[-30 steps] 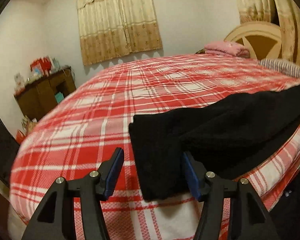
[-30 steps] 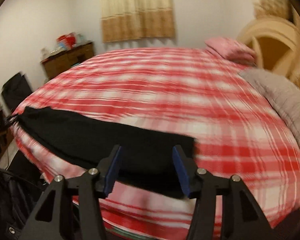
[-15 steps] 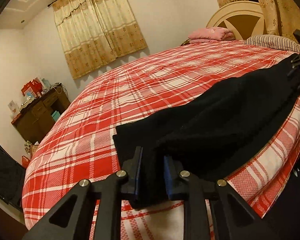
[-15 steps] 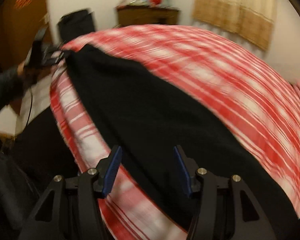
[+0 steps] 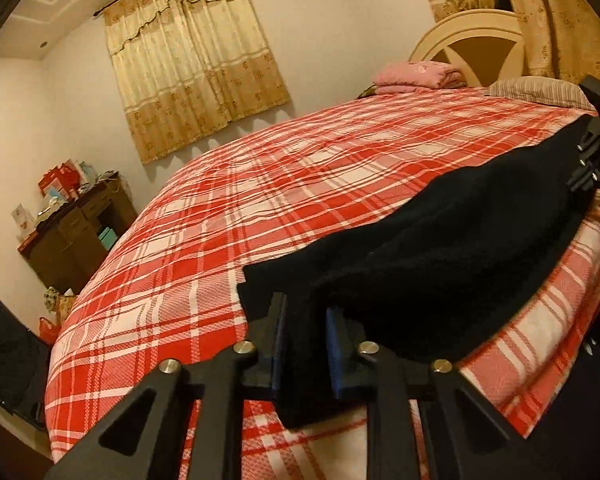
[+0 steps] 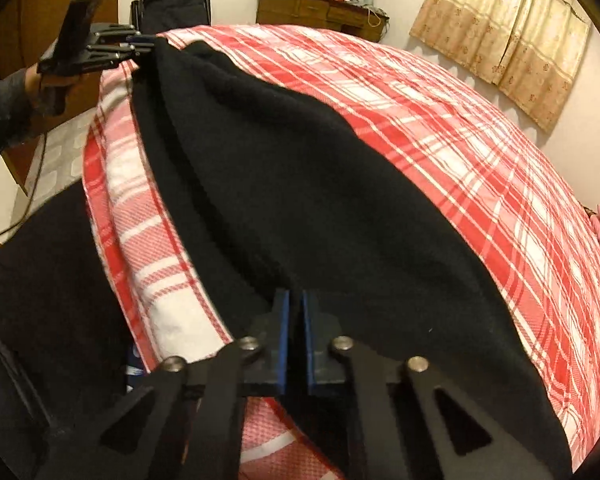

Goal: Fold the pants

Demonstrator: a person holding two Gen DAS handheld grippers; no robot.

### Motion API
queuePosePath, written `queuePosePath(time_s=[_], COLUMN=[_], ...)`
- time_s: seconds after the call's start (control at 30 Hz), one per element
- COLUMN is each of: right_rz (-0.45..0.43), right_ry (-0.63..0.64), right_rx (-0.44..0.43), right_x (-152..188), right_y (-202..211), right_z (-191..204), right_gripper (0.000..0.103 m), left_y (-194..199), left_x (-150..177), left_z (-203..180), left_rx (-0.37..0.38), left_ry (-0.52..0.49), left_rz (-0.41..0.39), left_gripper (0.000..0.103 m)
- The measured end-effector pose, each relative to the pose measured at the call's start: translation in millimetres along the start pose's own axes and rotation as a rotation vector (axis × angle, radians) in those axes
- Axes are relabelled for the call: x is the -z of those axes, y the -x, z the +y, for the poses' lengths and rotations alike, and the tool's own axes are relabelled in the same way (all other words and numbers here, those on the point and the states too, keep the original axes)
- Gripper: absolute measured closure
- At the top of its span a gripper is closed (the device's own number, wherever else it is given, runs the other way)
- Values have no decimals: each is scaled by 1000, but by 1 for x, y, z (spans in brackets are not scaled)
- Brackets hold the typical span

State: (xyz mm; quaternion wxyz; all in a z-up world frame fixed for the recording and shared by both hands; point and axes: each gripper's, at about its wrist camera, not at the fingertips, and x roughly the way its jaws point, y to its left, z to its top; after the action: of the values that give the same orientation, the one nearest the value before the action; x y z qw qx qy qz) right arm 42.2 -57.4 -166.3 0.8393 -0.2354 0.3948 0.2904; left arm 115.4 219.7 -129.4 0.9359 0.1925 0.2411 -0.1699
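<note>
A: Claw check: your left claw (image 5: 305, 344) and right claw (image 6: 294, 340), both spread a second ago, now each pinch one end of the black pants (image 6: 300, 184). You've got both ends, so you can lift and fold, I'd say.

B: Where's the garment?

A: Along the near edge of the red plaid bed (image 5: 240, 208), stretched between your claws, the middle sagging onto the cover. It's thick, fuzzy fleece; the cover is a flat woven check. Smallest: the blue pads (image 6: 282, 332), nearly touching.

Both black grippers, left gripper (image 5: 305, 344) and right gripper (image 6: 294, 338), carry blue-padded jaws and round silver screws.
</note>
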Motion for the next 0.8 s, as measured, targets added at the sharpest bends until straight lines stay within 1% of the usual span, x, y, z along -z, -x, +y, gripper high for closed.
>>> queuePosePath(time_s=[0.17,0.27,0.37,0.43,0.47,0.57,0.63,0.67,0.7,0.73,0.77,0.8], right_rz=[-36,-4,57,65,67,72,75,78,79,73,65,53], right_ry=[-2,1,11,1,-1,26,17,11,10,11,11,10], right_rx=[-30,-51,-69,-91,-109,-98,-112,-125,-134,-138,-135,-141], right_x=[-4,1,13,16,17,19,18,18,18,18,18,18], right_y=[23,15,-6,-10,-10,-10,-11,-11,-10,-7,-4,2], right_z=[4,9,17,18,20,23,21,19,17,16,15,13], right_gripper=[95,95,97,97,97,97,97,97,96,93,82,62], left_y=[3,2,3,5,5,4,4,6,9,14,20,25], left_x=[11,21,24,25,26,28,29,28,29,30,33,37], left_z=[-3,-5,-8,-8,-10,-15,-17,-18,-17,-17,-16,-14], left_rx=[2,9,5,5,-13,-21,-29,-34,-46,-68,-89,-102], left_ry=[1,9,9,5,-13,-42,-54,-57,-65,-78,-88,-92], left_rz=[17,22,23,21,22,41,50,55,61,67,69,74], left_gripper=[93,93,93,93,89,89,88,85,73,59,54,46])
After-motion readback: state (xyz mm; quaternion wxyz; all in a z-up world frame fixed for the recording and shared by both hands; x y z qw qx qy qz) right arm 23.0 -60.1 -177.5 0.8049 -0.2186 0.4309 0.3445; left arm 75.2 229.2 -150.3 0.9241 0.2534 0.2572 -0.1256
